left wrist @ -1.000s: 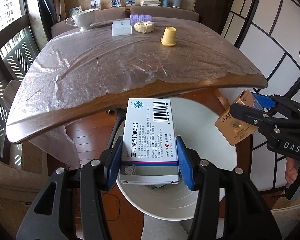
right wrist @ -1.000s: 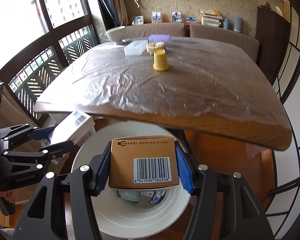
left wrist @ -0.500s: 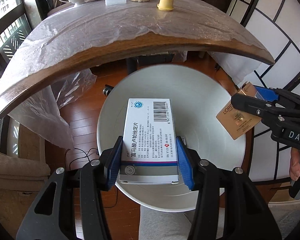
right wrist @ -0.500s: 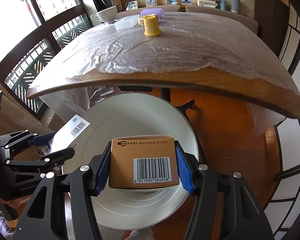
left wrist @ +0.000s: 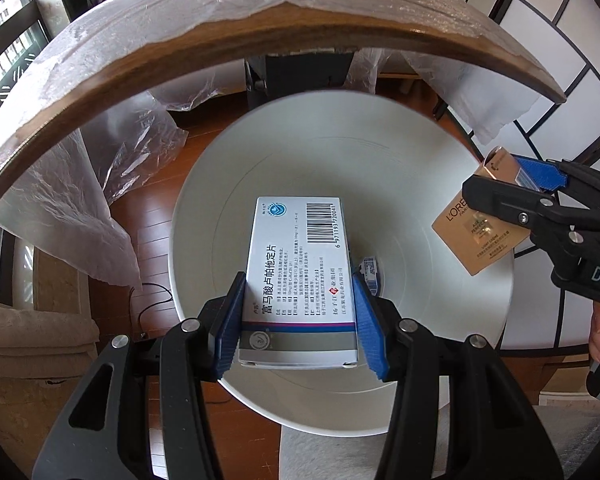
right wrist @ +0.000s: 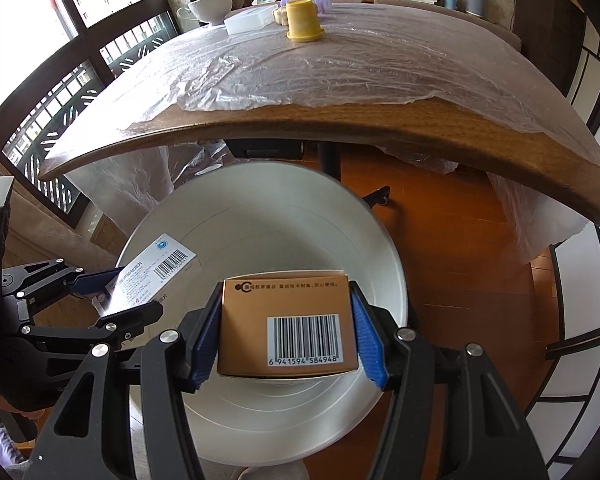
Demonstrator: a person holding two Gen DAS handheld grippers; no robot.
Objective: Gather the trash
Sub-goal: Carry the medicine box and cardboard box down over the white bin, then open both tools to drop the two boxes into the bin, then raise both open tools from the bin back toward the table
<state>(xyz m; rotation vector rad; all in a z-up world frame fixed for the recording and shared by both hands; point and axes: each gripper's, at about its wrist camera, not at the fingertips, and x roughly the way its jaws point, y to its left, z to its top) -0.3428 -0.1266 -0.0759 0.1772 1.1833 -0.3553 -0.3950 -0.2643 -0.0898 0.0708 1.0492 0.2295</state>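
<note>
My left gripper (left wrist: pixel 300 316) is shut on a white medicine box (left wrist: pixel 300 276) and holds it over the mouth of a white round bin (left wrist: pixel 440 184) on the floor. My right gripper (right wrist: pixel 286 336) is shut on a tan carton (right wrist: pixel 286 316) with a barcode, also over the bin (right wrist: pixel 284 216). The tan carton (left wrist: pixel 478 232) and the right gripper (left wrist: pixel 512 192) show at the right of the left wrist view. The white box (right wrist: pixel 152 272) and the left gripper (right wrist: pixel 112 296) show at the left of the right wrist view. A small packet (left wrist: pixel 370 272) lies inside the bin.
The wooden table (right wrist: pixel 380 120) with a plastic sheet overhangs just beyond the bin. On it stand a yellow cup (right wrist: pixel 304 22), a white box (right wrist: pixel 248 22) and a white teacup (right wrist: pixel 208 6). Wood floor (right wrist: pixel 460 280) surrounds the bin; a paper screen wall (left wrist: pixel 560 40) stands to the right.
Both grippers have dropped lower and tipped downward with their boxes. The bin now fills more of each view and the table edge sits higher in the frame.
</note>
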